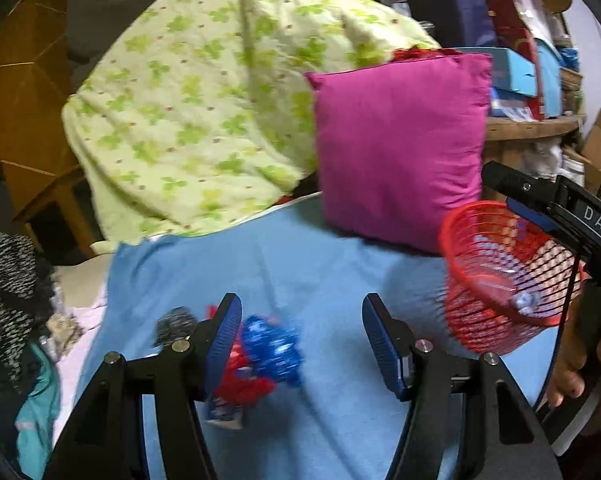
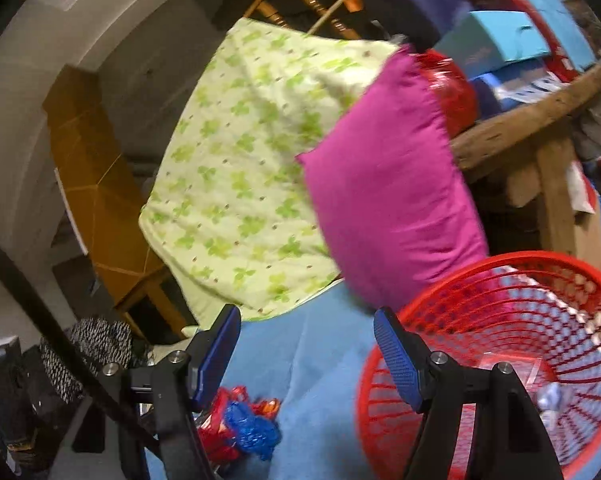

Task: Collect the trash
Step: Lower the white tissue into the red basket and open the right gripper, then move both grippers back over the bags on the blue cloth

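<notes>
We judge the collecting partly done: the red mesh basket (image 2: 512, 344) at the right of the blue bedsheet (image 1: 324, 280) already holds at least one pale crumpled wrapper (image 1: 523, 303) at its bottom, while a heap of blue and red crumpled wrappers (image 1: 266, 354) is left out on the sheet, near us and to the left.

Our left gripper (image 1: 300, 344) has its jaws about half apart and nothing pinched; the wrappers lie just inside its left finger (image 1: 222, 344), partly behind it.

Our right gripper (image 2: 306, 356) is likewise parted and empty, its right finger (image 2: 396, 356) just in front of the basket rim. The heap sits low beside its left finger, not between them.
</notes>
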A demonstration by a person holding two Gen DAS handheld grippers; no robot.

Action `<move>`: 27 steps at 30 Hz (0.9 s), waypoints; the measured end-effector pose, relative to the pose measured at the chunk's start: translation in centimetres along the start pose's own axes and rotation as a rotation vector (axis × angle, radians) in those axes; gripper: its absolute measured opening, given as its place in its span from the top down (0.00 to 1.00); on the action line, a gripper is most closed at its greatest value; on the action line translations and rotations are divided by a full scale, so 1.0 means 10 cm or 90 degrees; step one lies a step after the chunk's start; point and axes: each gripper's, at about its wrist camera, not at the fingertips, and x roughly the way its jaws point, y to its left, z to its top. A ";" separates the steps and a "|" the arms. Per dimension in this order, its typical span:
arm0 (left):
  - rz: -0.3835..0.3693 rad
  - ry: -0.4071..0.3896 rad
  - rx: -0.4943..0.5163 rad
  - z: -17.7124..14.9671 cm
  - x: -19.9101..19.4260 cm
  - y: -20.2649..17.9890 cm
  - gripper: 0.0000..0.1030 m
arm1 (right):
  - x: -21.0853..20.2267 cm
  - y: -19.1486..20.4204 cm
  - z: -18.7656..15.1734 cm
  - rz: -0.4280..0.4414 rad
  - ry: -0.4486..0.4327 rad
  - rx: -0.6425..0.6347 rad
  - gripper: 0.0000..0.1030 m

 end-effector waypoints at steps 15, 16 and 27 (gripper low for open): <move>0.056 0.026 -0.079 -0.26 0.08 0.78 0.38 | 0.66 0.62 -0.44 0.047 0.099 -0.044 0.29; 0.056 0.028 -0.083 -0.28 0.09 0.80 0.38 | 0.70 0.66 -0.47 0.048 0.106 -0.047 0.29; 0.069 0.052 -0.117 -0.50 0.22 1.09 0.38 | 1.07 0.84 -0.74 0.054 0.191 -0.059 0.29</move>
